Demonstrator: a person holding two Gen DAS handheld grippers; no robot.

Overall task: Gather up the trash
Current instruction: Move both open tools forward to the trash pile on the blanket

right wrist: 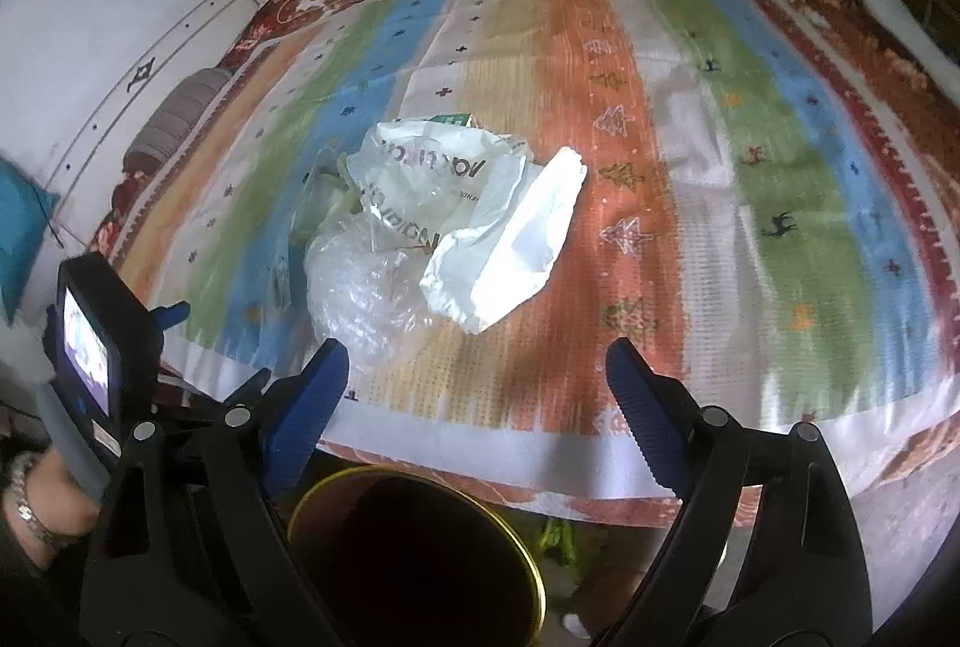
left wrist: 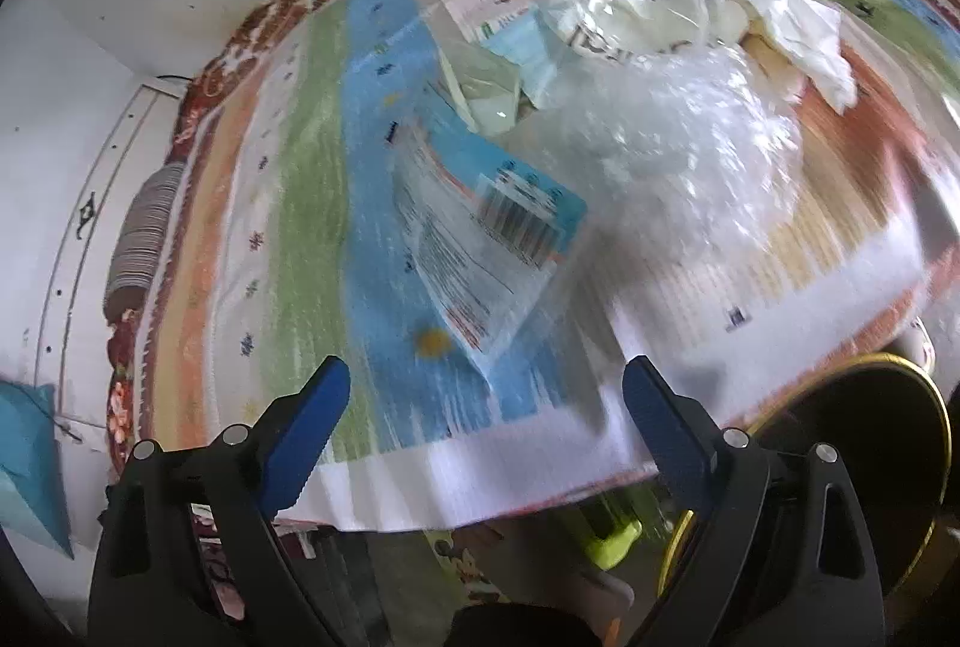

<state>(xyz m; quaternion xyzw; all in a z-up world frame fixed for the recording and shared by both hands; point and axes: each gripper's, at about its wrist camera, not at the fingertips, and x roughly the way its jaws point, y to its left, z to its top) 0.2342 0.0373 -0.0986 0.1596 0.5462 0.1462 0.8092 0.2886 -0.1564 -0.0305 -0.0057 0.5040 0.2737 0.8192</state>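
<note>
Two tools hover over the near edge of a striped rug (right wrist: 600, 65), and both are spread wide with nothing between their blue fingers. The left tool (left wrist: 486, 407) points at a flat plastic package with a barcode (left wrist: 480, 251), which lies on a blue stripe just in front of it. Behind this package there is a heap of trash: a wad of clear bubble wrap (left wrist: 678, 155), a crumpled printed plastic bag (left wrist: 630, 5) on top of it, and a white paper bag (left wrist: 804, 35) at the right side. In the right wrist view, the right tool (right wrist: 477, 383) is near the same heap, where the bubble wrap (right wrist: 360, 293) is closest to its left finger, the printed plastic bag (right wrist: 420, 167) lies behind it, and the white paper bag (right wrist: 516, 239) touches both. A dark round bin with a gold rim (right wrist: 414, 557) stands beside the rug, directly under the right tool. The left view is blurred, so the small print is not readable.
</note>
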